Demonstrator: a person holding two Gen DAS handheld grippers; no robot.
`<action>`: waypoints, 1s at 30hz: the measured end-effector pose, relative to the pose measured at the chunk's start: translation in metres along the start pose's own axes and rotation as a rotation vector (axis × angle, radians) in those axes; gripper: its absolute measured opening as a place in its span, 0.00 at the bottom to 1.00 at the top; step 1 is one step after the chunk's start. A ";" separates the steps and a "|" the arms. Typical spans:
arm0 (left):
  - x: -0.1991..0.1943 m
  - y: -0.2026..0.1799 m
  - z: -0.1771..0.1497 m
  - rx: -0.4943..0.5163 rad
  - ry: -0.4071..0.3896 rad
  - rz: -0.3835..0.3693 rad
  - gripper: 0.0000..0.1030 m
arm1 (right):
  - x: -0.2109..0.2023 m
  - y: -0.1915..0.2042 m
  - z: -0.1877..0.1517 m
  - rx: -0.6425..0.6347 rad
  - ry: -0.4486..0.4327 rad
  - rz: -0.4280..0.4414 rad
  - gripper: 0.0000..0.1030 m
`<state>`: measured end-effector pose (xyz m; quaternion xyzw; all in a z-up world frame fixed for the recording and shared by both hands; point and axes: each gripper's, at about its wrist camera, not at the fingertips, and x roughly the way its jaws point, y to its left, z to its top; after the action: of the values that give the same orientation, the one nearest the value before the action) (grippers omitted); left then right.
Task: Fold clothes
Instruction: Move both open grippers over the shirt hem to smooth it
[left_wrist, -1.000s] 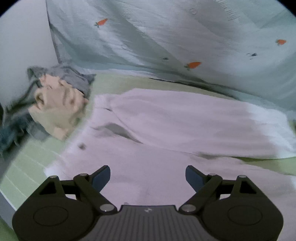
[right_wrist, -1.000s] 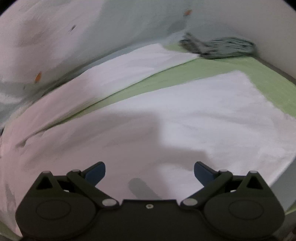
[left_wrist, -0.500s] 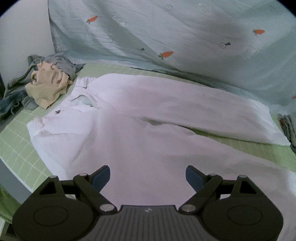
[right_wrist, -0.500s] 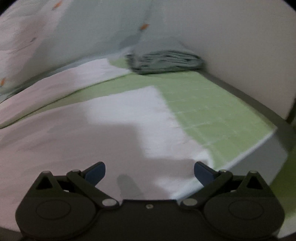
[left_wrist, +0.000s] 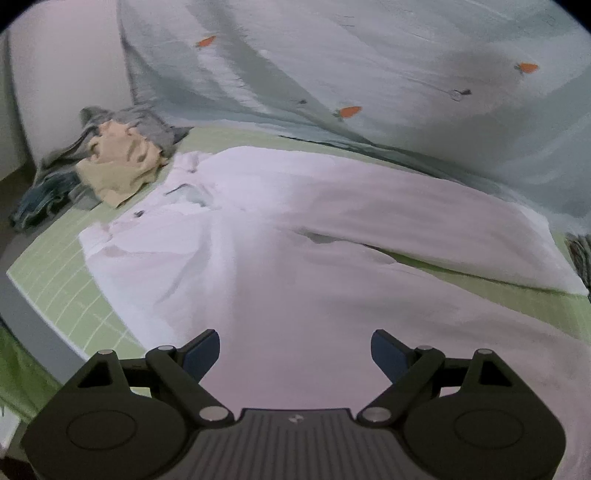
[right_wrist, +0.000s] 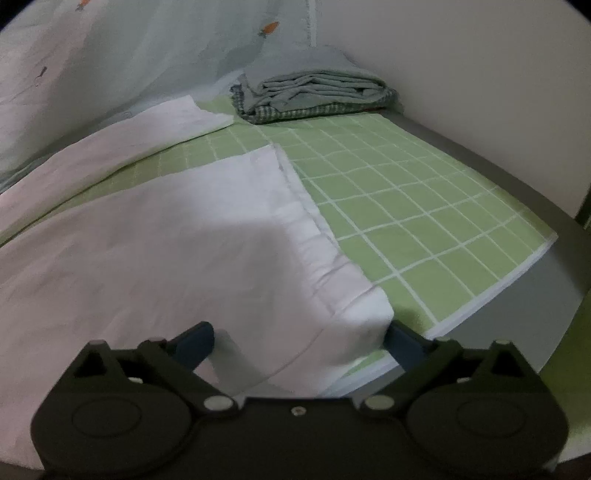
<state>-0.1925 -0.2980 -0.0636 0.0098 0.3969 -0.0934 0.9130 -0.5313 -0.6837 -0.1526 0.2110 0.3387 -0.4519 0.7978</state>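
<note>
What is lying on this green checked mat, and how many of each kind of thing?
White trousers, spread flat: 1
Crumpled heap of unfolded clothes: 1
Folded stack of clothes: 1
Total: 3

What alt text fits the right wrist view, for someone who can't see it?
The right gripper, jaws closing, straddles the hem corner of the white trousers spread on a green checked sheet. A folded pile of grey-green clothes sits by the wall, a carrot-print cloth hanging behind.
</note>
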 end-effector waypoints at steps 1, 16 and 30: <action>0.001 0.004 0.000 -0.004 0.001 0.006 0.87 | -0.001 -0.001 0.000 0.007 -0.001 -0.009 0.84; 0.035 0.137 0.041 -0.271 0.010 0.170 0.85 | -0.011 0.008 0.008 0.134 0.026 0.013 0.32; 0.134 0.237 0.079 -0.291 0.143 0.182 0.87 | -0.013 0.046 -0.015 0.612 -0.018 0.084 0.76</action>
<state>-0.0033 -0.0939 -0.1203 -0.0800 0.4675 0.0490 0.8790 -0.5015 -0.6432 -0.1519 0.4512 0.1709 -0.5013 0.7183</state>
